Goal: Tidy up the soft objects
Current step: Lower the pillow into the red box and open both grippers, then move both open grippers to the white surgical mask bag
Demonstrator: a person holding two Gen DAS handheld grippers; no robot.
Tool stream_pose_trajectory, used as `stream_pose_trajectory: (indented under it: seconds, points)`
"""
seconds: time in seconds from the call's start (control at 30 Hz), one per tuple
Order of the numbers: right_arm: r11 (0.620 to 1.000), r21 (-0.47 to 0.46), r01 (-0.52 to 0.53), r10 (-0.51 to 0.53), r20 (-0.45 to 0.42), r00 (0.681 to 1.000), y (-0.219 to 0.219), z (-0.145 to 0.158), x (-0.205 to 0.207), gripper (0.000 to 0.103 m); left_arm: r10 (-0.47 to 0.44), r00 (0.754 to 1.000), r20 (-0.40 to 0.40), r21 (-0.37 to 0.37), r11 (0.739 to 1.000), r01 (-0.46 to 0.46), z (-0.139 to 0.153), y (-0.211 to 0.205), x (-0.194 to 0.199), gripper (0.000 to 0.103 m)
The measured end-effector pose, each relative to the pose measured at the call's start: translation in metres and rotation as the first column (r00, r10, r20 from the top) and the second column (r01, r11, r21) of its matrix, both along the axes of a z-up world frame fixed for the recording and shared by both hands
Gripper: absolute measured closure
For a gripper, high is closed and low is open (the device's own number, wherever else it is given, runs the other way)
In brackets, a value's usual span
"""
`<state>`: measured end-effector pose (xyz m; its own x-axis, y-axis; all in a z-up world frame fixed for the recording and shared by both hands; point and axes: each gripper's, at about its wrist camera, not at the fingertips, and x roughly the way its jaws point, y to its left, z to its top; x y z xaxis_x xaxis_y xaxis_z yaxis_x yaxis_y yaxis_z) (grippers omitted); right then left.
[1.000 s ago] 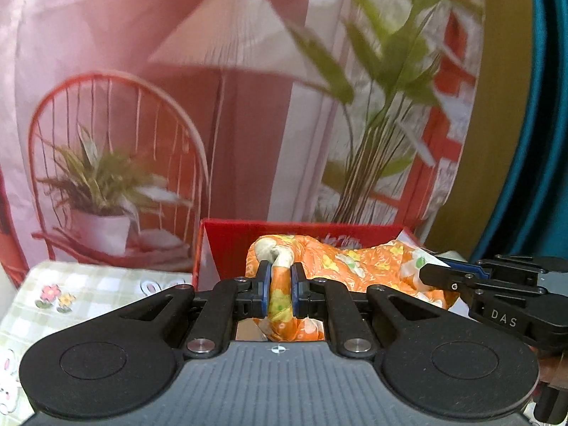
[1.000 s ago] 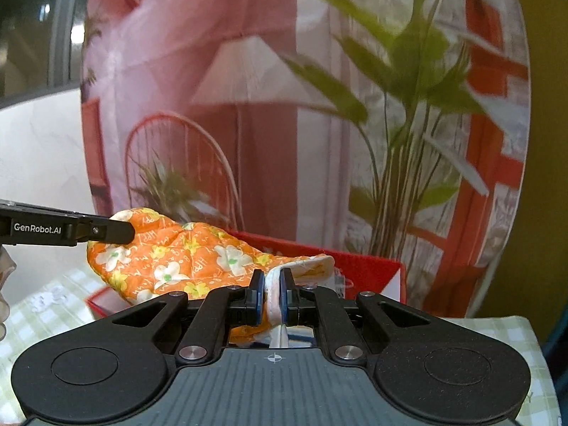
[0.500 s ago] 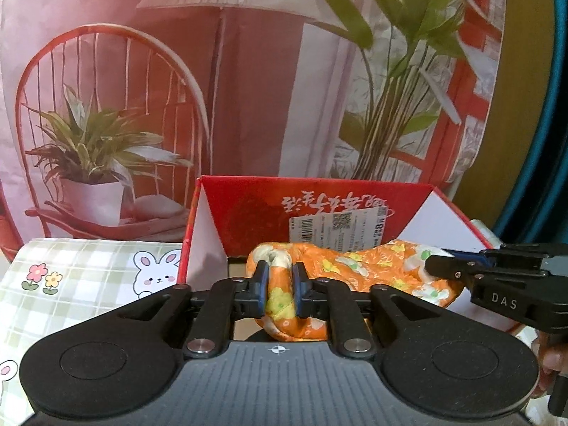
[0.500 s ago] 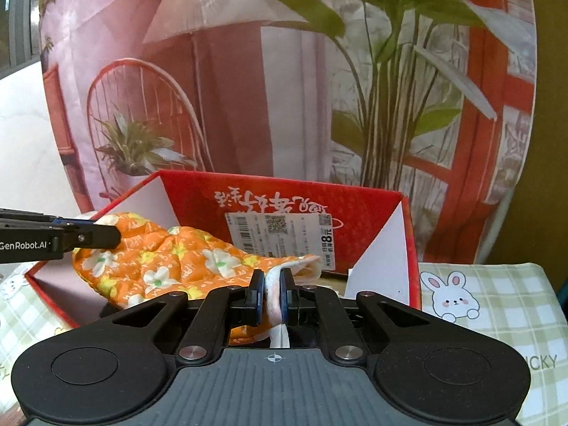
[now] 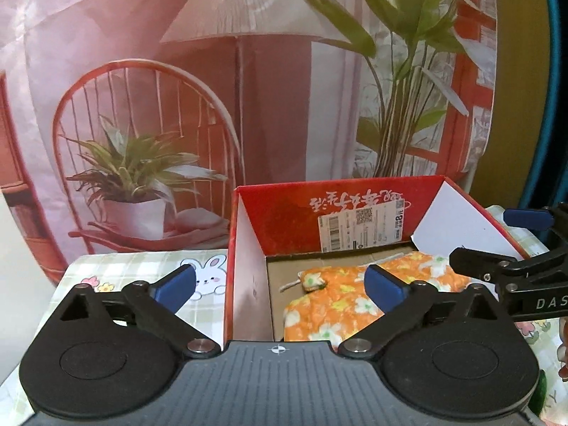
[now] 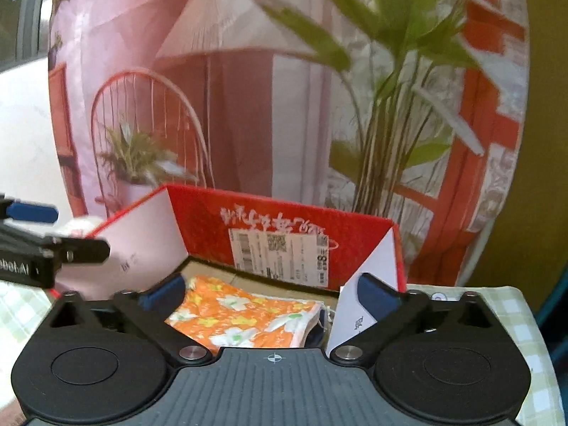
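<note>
An orange floral cloth point(image 5: 340, 301) lies flat on the cardboard floor of a red box point(image 5: 284, 220) with white side flaps. My left gripper point(image 5: 280, 285) hovers at the box's near left corner. Its jaws are opening wide and touch nothing, with the cloth lying below and between them. In the right wrist view the same cloth point(image 6: 241, 312) rests inside the box point(image 6: 213, 220). My right gripper point(image 6: 273, 293) is over it, jaws opening, pads clear of the fabric. Each gripper appears at the edge of the other's view: right gripper point(image 5: 497, 241), left gripper point(image 6: 53, 230).
The box stands on a green checked tablecloth with bunny prints point(image 5: 142, 266), which also shows right of the box point(image 6: 514, 305). A printed backdrop of a chair, lamp and plants point(image 5: 213, 106) hangs right behind. A white barcode label point(image 5: 362, 227) is on the box's back wall.
Both grippers were shut on the orange cloth and have let go, jaws now spread wide. The cloth has dropped from hanging between them to lying on the box floor.
</note>
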<state>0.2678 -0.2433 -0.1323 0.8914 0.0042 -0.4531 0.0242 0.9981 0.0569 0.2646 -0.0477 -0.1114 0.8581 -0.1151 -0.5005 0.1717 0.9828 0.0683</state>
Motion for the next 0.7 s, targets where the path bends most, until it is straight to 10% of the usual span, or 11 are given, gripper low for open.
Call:
stream_pose_trajectory:
  seconds: [0.7]
  points:
    - [0.99, 0.128, 0.058, -0.059, 0.0, 0.998, 0.025, -0.005, -0.121, 0.0, 0.062, 0.997, -0.046, 0.003, 0.998, -0.062, -0.013, 0.01, -0.106, 0.0]
